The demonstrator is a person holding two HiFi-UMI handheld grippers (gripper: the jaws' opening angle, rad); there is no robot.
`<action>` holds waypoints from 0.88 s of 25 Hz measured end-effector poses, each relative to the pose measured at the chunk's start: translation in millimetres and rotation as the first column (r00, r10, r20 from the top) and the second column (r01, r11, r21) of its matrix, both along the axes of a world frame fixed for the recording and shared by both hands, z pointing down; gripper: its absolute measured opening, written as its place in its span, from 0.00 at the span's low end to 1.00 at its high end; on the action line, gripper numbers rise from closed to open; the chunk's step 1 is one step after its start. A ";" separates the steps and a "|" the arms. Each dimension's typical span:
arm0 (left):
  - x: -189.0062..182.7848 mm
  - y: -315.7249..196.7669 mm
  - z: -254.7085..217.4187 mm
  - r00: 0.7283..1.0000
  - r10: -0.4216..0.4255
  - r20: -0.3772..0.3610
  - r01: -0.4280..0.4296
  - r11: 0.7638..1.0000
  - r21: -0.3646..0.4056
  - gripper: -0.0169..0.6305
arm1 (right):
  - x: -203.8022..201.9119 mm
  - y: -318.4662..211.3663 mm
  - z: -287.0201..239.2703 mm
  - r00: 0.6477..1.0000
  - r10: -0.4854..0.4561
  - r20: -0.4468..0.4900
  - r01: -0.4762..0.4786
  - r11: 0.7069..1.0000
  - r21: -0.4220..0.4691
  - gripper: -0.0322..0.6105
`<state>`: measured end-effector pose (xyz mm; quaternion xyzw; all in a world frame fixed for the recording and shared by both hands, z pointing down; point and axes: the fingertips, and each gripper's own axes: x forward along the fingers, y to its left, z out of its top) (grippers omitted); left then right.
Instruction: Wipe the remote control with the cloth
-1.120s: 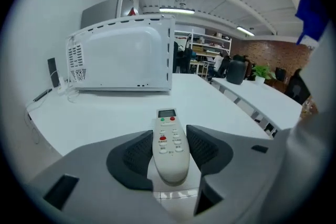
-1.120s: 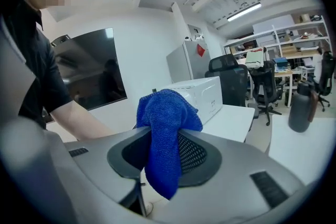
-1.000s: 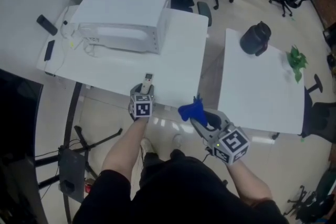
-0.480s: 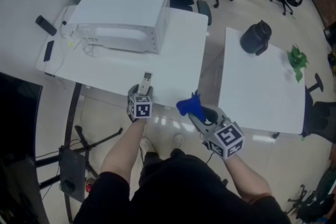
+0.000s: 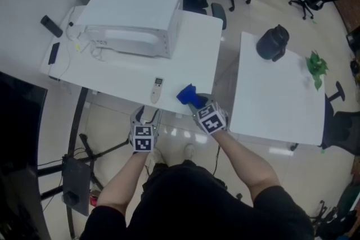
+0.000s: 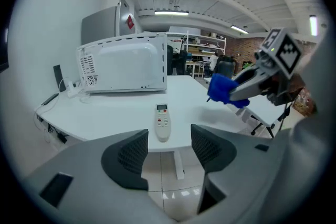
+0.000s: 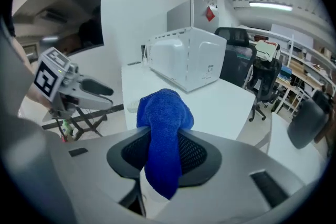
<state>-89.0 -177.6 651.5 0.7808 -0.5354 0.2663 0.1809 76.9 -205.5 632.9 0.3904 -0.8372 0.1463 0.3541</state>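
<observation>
A white remote control (image 5: 157,90) lies flat near the front edge of the white table (image 5: 112,73); it also shows in the left gripper view (image 6: 163,121). My left gripper (image 5: 145,116) hangs off the table's front edge, just short of the remote. Its jaws (image 6: 169,147) have opened wide and hold nothing. My right gripper (image 5: 197,103) is shut on a blue cloth (image 5: 187,95) and hovers over the table edge, to the right of the remote. The cloth (image 7: 164,128) bulges above the jaws and hangs below them.
A white microwave (image 5: 132,14) stands at the back of the table, with cables and two dark handsets (image 5: 53,53) to its left. Across a gap, a second white table (image 5: 281,98) carries a black object (image 5: 273,42) and a green plant (image 5: 316,64). Office chairs stand behind.
The left gripper has let go of the remote and drawn back off the table edge. The right gripper has swung left and forward with the cloth, over the table beside the remote.
</observation>
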 end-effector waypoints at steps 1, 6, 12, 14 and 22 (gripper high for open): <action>-1.0 8.2 -2.3 1.000 0.006 -0.004 -0.006 1.000 -0.003 0.43 | -1.0 -4.6 12.8 1.000 0.001 -0.024 -0.001 1.000 -0.017 0.26; -2.6 30.9 -13.4 0.999 0.020 -0.028 -0.020 1.000 -0.018 0.43 | -1.1 -18.9 56.3 0.992 0.004 -0.123 -0.015 0.996 -0.089 0.27; -0.1 35.1 -23.3 0.998 0.050 -0.038 -0.050 0.999 -0.001 0.43 | -1.0 -22.8 80.6 0.986 0.031 -0.162 -0.049 0.993 -0.110 0.34; -0.6 35.3 -26.1 0.997 0.057 -0.042 -0.057 0.998 0.005 0.43 | -0.8 -23.2 75.5 0.988 0.044 -0.150 -0.057 0.995 -0.087 0.42; 18.1 39.9 -104.2 0.981 0.190 -0.044 -0.180 0.969 0.167 0.43 | -10.5 11.3 -62.8 0.993 0.087 0.085 -0.100 0.982 0.163 0.44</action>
